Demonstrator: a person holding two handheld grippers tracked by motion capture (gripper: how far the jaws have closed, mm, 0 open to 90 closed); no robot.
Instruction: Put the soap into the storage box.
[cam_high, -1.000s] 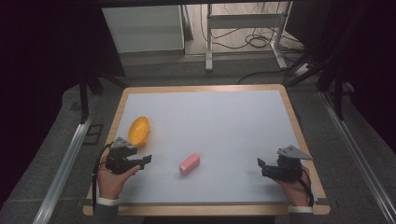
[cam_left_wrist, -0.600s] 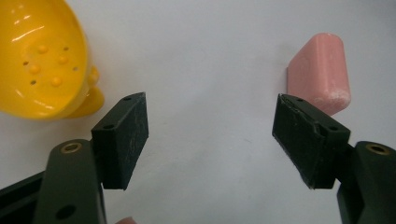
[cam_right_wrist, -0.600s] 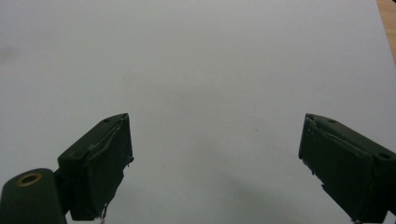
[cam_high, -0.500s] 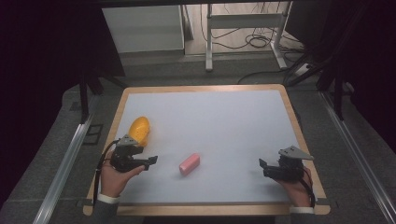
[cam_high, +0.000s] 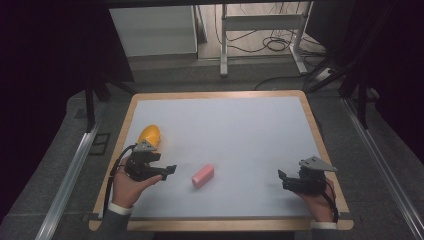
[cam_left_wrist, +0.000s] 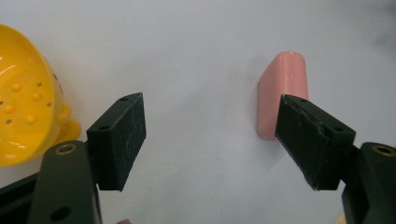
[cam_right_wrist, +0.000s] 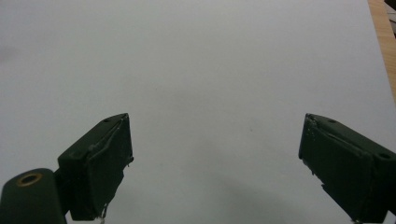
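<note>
The left gripper, at lower left of the high view, has its jaws spread wide and empty, pointing at the pink block lying just right of it, near the frame's lower centre. In the left gripper view the block sits beside one jaw, off-centre, so closing now would probably nudge it aside. The yellow cup lies close behind. The right gripper hangs wide open. No writing is legible.

A: How is the left gripper held?
B: Low, in the person's left hand, its fingers spread wide and pointing inward.
A: And the right gripper?
B: Also gaping, gripped by the right hand, pointing left.
</note>
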